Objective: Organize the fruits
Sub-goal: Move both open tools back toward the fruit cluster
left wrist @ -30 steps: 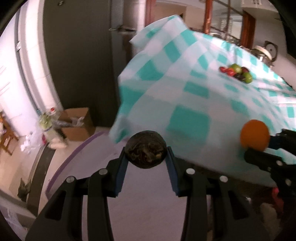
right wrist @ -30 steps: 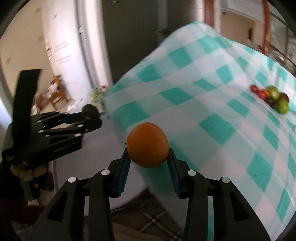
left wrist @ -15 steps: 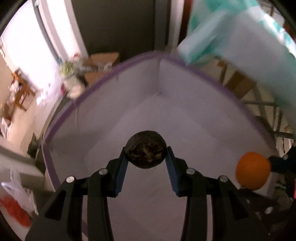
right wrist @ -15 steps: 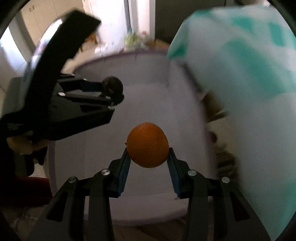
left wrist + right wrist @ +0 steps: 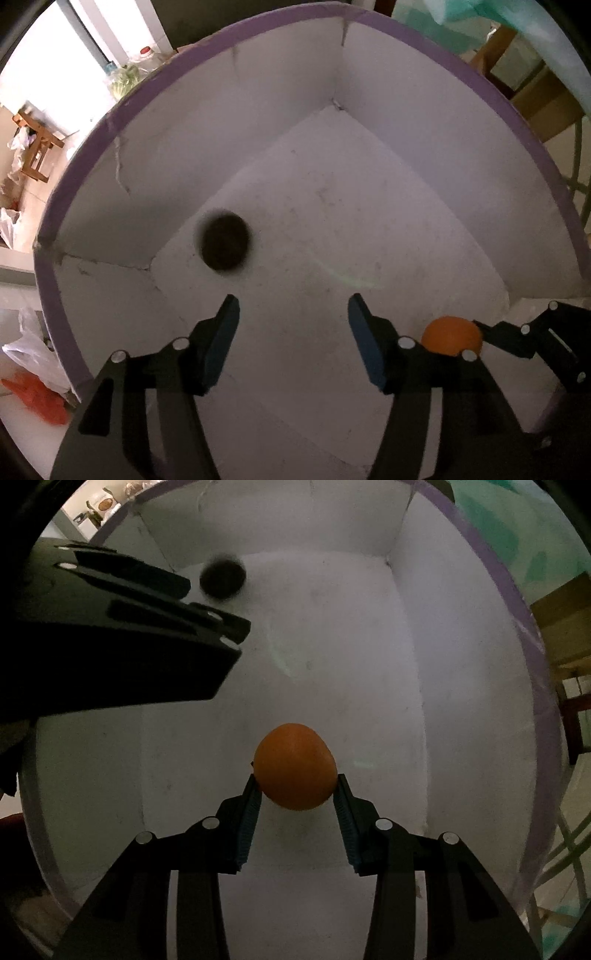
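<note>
Dark fruit (image 5: 224, 242) first, at the left: round, brown-black, dull, edges smeared by blur, its surface too blurred to read. Seen low in the white box (image 5: 424, 122) with the purple rim, close to the left wall and the floor corner; touching the floor or not, cannot tell. Placed ahead of and a little left of the left gripper (image 5: 293, 314), clear of both blue pads, nothing between them. Jaws of that gripper parted, just been opening, the fruit let go and no longer pinched; pointing straight down into the box. From the right wrist view, the same dark fruit (image 5: 222, 576) shown at the far left corner of the floor, just beyond the black fingers of the left gripper (image 5: 207, 605). Further right, an orange fruit (image 5: 294, 766): smooth, evenly coloured, slightly egg-shaped, narrower toward the top, sharp where the dark one is blurred. Held above the pale floor near the middle of the box, squeezed at its two sides between the ribbed blue pads of the right gripper (image 5: 295, 794), jaws clamped on it and pressing on both flanks. From the left wrist view, only the top of that orange fruit (image 5: 451, 334) visible at the lower right, behind the left gripper's right finger, with the right gripper (image 5: 480, 334) reaching in from the edge.
</note>
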{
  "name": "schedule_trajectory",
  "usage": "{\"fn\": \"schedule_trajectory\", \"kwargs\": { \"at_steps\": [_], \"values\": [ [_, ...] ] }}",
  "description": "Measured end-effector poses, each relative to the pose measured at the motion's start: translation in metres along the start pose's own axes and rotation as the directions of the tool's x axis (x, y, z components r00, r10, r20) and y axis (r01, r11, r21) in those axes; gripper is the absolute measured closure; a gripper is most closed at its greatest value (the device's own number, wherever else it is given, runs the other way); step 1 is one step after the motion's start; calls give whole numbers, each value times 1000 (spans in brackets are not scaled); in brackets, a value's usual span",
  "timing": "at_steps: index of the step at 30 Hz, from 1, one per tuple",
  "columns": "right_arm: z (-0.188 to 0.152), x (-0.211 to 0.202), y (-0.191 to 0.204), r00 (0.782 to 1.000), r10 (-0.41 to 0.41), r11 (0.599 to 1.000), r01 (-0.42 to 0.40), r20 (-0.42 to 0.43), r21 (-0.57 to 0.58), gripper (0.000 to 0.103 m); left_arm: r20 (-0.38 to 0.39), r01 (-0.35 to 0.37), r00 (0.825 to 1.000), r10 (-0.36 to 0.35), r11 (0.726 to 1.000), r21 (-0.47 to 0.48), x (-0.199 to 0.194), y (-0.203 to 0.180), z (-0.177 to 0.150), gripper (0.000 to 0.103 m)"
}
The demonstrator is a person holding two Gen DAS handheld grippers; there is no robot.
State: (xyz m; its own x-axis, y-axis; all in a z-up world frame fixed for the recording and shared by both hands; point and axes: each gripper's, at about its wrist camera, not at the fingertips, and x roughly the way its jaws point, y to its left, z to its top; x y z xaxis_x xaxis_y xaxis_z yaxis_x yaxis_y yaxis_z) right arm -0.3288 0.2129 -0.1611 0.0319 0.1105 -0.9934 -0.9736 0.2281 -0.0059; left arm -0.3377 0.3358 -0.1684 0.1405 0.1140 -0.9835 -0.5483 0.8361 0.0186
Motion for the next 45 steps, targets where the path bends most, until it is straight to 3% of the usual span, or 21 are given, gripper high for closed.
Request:
{"fn": "schedule_trajectory", "kwargs": {
  "at_steps": [3,12,14,16,18,20,23,25,26,27,28,31,35,36,39,42,45],
  "values": [
    [5,-4,-8,1000,-3,1000,3,11,6,56,6,-12,1000,12,1000,3,-2,-2,-1,26],
    [-6,-35,-8,995,-6,1000,6,100,-5,47,26,-31,999,32,999,-7,-11,-8,-5,25],
    [-10,-54,-6,988,-4,1000,7,157,-17,46,92,-22,996,24,1000,-16,-29,-9,-11,25],
    [-20,-89,-9,964,17,1000,-10,265,-27,46,182,-12,983,13,1000,-12,-51,-12,-11,24],
    [-35,-127,-18,914,4,1000,8,406,-26,43,348,-5,937,4,1000,0,-92,-18,-13,20],
    [-51,-166,-30,860,-31,999,35,510,2,32,477,-12,879,7,1000,6,-130,-27,-12,5],
    [-90,-225,-62,733,-109,993,53,672,103,24,634,23,772,-43,999,39,-189,-52,-6,2],
    [-129,-256,-89,621,-259,963,110,740,245,16,687,86,715,-129,992,97,-221,-83,6,2],
    [-145,-265,-103,591,-319,944,124,741,306,16,689,114,706,-168,986,123,-229,-94,14,2],
    [-160,-271,-118,579,-361,926,130,731,354,16,677,161,699,-229,973,163,-238,-114,23,2],
    [-169,-271,-133,576,-406,903,131,709,410,16,655,216,696,-295,955,201,-243,-133,34,2],
    [-212,-264,-201,607,-533,785,96,589,612,16,588,312,689,-423,906,285,-241,-206,59,2],
    [-257,-256,-289,643,-580,621,-48,500,782,16,504,301,723,-473,872,386,-222,-309,110,2],
    [-269,-254,-324,659,-581,554,-110,477,826,16,487,297,730,-480,864,406,-214,-337,124,2],
    [-312,-252,-384,672,-590,422,-216,447,881,16,465,291,736,-491,850,438,-190,-395,164,2],
    [-313,-247,-436,679,-582,353,-284,447,891,16,437,302,755,-489,851,430,-174,-427,186,2],
    [-296,-233,-486,689,-566,327,-315,452,891,16,409,367,750,-519,842,395,-166,-426,200,2]
  ]
}}
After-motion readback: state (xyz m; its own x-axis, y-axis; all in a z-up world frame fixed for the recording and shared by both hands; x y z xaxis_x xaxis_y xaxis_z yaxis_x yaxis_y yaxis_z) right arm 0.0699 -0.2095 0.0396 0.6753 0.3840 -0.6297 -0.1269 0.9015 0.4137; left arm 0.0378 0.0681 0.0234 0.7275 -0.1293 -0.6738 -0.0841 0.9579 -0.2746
